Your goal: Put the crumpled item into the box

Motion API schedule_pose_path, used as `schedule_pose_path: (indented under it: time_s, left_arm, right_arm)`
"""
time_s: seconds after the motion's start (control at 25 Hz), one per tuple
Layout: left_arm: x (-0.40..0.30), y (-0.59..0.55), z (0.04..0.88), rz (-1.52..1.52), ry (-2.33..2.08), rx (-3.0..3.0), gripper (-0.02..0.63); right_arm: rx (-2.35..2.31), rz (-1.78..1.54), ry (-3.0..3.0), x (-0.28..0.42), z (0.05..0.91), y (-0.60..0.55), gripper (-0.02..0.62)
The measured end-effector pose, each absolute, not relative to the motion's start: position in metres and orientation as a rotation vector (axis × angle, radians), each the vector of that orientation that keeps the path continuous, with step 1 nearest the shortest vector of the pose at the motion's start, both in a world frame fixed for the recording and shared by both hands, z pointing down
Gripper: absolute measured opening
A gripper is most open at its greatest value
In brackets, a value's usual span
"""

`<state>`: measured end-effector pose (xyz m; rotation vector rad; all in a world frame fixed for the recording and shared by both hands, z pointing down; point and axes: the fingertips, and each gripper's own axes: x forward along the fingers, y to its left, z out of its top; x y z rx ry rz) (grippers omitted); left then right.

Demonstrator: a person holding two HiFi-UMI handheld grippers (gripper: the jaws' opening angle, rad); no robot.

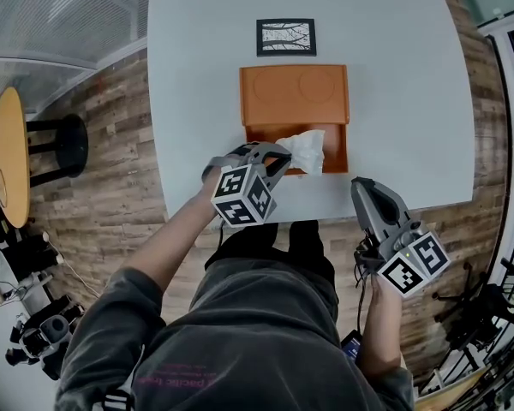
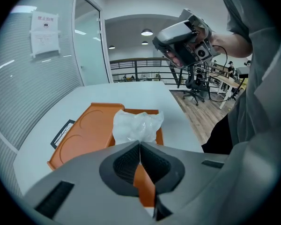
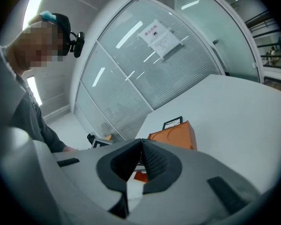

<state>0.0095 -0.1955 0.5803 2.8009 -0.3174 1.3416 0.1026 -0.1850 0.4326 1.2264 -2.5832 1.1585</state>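
A crumpled white tissue (image 1: 303, 149) hangs over the near part of the open orange box (image 1: 337, 151), whose lid (image 1: 293, 93) lies flat behind it. My left gripper (image 1: 277, 156) is shut on the tissue's near edge. In the left gripper view the tissue (image 2: 136, 127) bulges just past the closed tips of the left gripper (image 2: 139, 145), with the box (image 2: 86, 134) beneath it. My right gripper (image 1: 362, 187) is shut on nothing at the table's front edge, right of the box. From the right gripper (image 3: 141, 141) view the box (image 3: 176, 134) lies ahead.
A black-framed printed card (image 1: 285, 37) lies on the white table (image 1: 411, 101) behind the box. A round wooden table (image 1: 8, 157) and a black stool (image 1: 65, 145) stand on the floor at left. Office chairs (image 1: 488, 306) stand at right.
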Motion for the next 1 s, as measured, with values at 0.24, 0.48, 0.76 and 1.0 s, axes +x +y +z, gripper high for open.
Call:
schedule_pose_path:
  time_s: [0.24, 0.48, 0.76, 1.0]
  left_arm:
    - [0.016, -0.198, 0.595, 1.444, -0.323, 2.753, 0.017]
    - [0.019, -0.200, 0.610, 1.545, -0.299, 2.697, 0.017]
    - [0.018, -0.202, 0.626, 1.638, -0.292, 2.633, 0.018]
    - [0.023, -0.206, 0.637, 1.706, -0.290, 2.587, 0.018]
  right_arm:
    - [1.241, 1.192, -2.573, 0.117, 0.441, -0.180, 0.006]
    - [1.245, 1.223, -2.568, 0.129, 0.448, -0.179, 0.006]
    - [1.254, 1.253, -2.555, 0.138, 0.457, -0.178, 0.006]
    - [1.247, 1.286, -2.548, 0.147, 0.466, -0.179, 0.006]
